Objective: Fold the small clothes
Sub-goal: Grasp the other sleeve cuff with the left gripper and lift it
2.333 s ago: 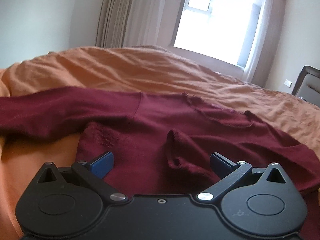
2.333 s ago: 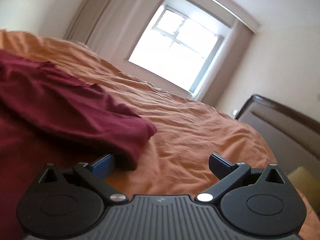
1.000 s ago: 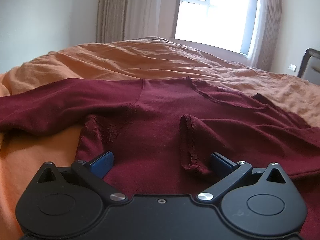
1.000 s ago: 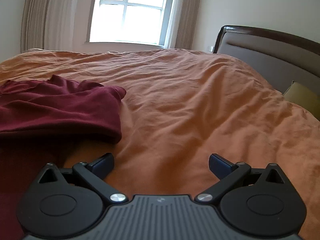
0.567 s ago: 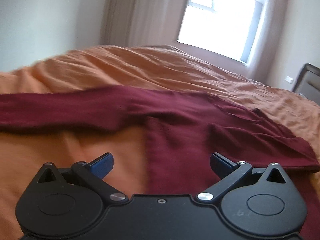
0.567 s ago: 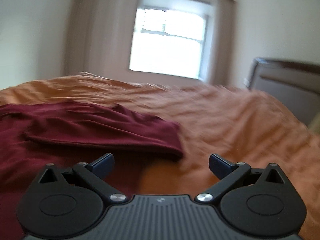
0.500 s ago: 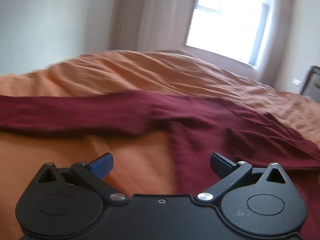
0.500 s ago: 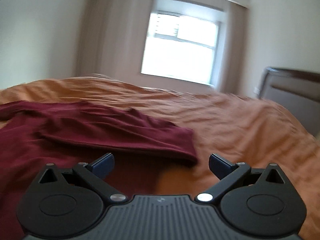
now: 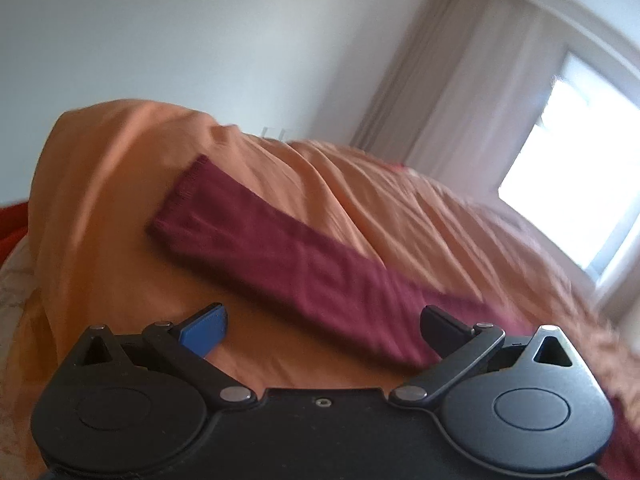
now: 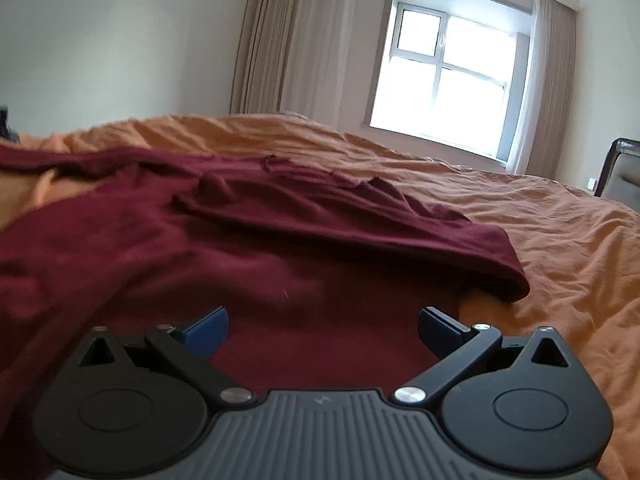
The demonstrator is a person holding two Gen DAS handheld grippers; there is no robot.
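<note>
**Two open grippers, one sleeve left to fold in**

Two grippers are over the bed, both empty, jaws spread wide on each.

Garment: a dark red long-sleeved top (image 10: 248, 256) lies on the orange bedcover (image 10: 552, 240). In the right wrist view its body is spread flat. One sleeve (image 10: 400, 224) is already laid across the chest, its cuff end resting near the garment's edge on the window side. The neckline seam shows just beyond it.

Left gripper (image 9: 322, 330): it faces the other sleeve (image 9: 288, 264), which runs straight out over the bedcover, away from the body, cuff (image 9: 180, 200) farthest off near the bed's corner. The sleeve passes between and beyond the fingertips, nearer the right-hand finger. Nothing is pinched. The view is blurred, so I cannot tell whether the fingers touch the cloth.

Right gripper (image 10: 322, 330): it hovers low over the body of the top, holding nothing.

Step in hand, as I judge it: the second sleeve fold, at the approach stage.

Next move, as I judge it: the left gripper should travel out toward the cuff, close on one layer of cloth there, lift slightly and carry it back across the chest to lie over the first sleeve. The right gripper could press the shoulder area so the body does not drag. The cover is rumpled and soft, so catching bedcover along with the sleeve is the risk.
</note>
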